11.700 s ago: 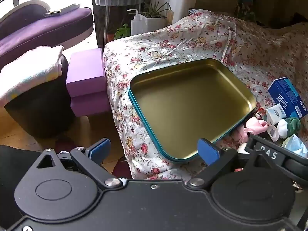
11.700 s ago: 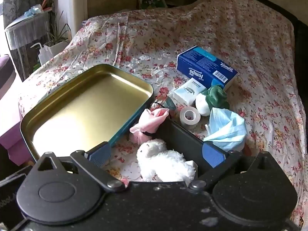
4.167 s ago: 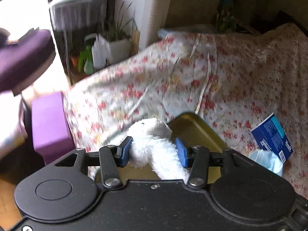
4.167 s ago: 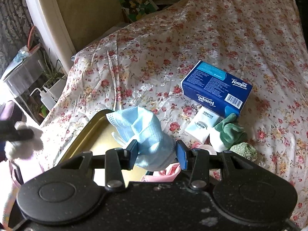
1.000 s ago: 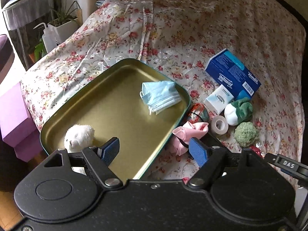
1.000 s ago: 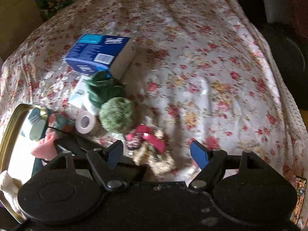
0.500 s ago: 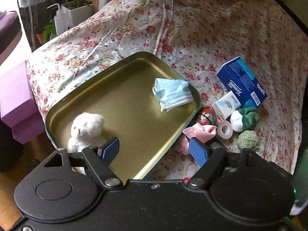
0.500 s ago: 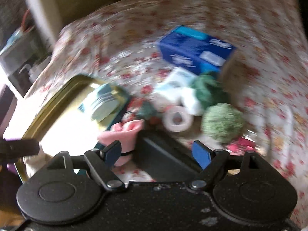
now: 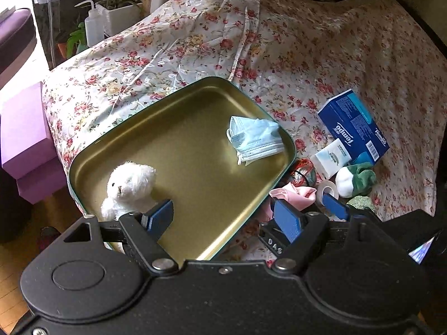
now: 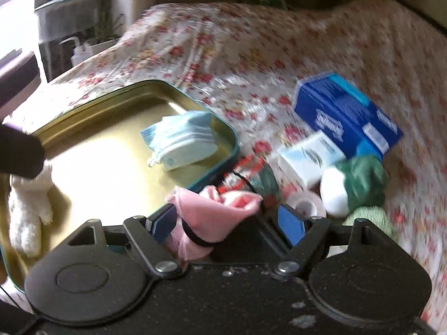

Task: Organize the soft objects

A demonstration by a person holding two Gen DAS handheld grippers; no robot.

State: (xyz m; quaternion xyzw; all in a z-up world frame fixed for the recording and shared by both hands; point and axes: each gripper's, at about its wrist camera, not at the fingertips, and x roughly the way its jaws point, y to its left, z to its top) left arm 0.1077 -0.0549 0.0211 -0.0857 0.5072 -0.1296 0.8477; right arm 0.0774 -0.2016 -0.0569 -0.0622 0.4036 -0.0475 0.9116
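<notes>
Left gripper (image 9: 223, 217) wide open at lower centre, empty. Right gripper (image 10: 230, 224) open too, straddling pink cloth (image 10: 216, 209), not clamped. White teddy (image 9: 130, 188) and face mask (image 9: 255, 139) in gold tray (image 9: 195, 173), mid-frame.

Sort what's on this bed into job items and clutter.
Job: tin tray, white teddy, face mask, pink cloth, green-white sock.
Lying about: blue tissue box, tape roll, small tissue pack.
</notes>
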